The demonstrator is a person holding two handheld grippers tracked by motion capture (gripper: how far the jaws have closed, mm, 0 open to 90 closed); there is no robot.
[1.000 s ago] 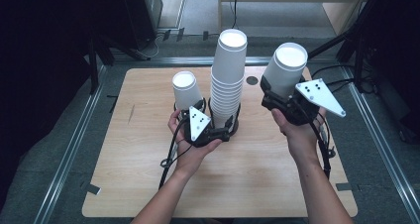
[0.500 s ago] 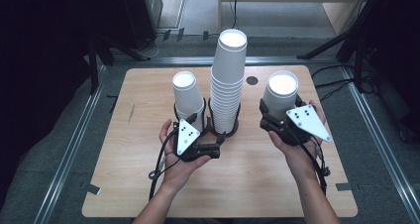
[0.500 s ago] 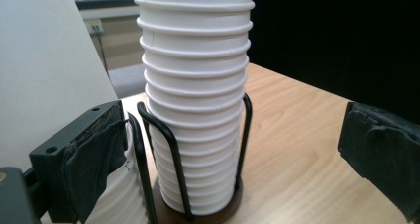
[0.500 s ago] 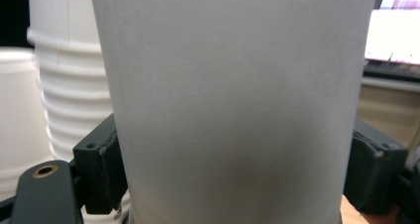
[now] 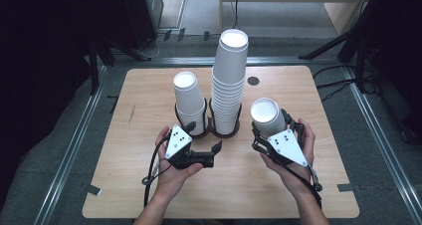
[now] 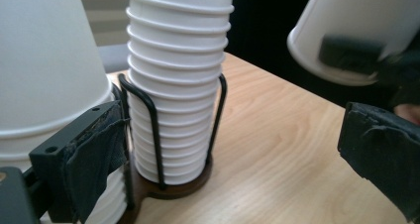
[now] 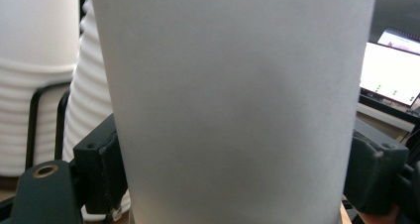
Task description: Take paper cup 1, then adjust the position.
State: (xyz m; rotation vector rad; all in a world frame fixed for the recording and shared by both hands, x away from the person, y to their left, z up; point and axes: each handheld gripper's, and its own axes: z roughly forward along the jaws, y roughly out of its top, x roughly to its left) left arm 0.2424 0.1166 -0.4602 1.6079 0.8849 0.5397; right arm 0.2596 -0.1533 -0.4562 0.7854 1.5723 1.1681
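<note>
A single white paper cup (image 5: pixel 266 114) is clamped between the jaws of my right gripper (image 5: pixel 275 131), low over the table and right of the stacks. Seen close up, the cup (image 7: pixel 237 105) has a black pad pressing on each flank. A tall stack of upside-down cups (image 5: pixel 230 85) and a short stack (image 5: pixel 188 101) stand in a black wire holder (image 5: pixel 213 131). My left gripper (image 5: pixel 205 137) lies in front of the holder with its jaws wide apart. Nothing sits between the left gripper (image 6: pixel 237 154) jaws; the tall stack (image 6: pixel 176 85) rises beyond them.
The wooden table (image 5: pixel 149 85) has bare room on the left, at the front and right of the held cup. A small dark round mark (image 5: pixel 253 80) lies behind the tall stack. Metal rails (image 5: pixel 74 150) and dark floor border the table.
My right gripper has come down with the cup from beside the tall stack's top to just above the table. The left gripper has drawn back from the holder toward the near edge.
</note>
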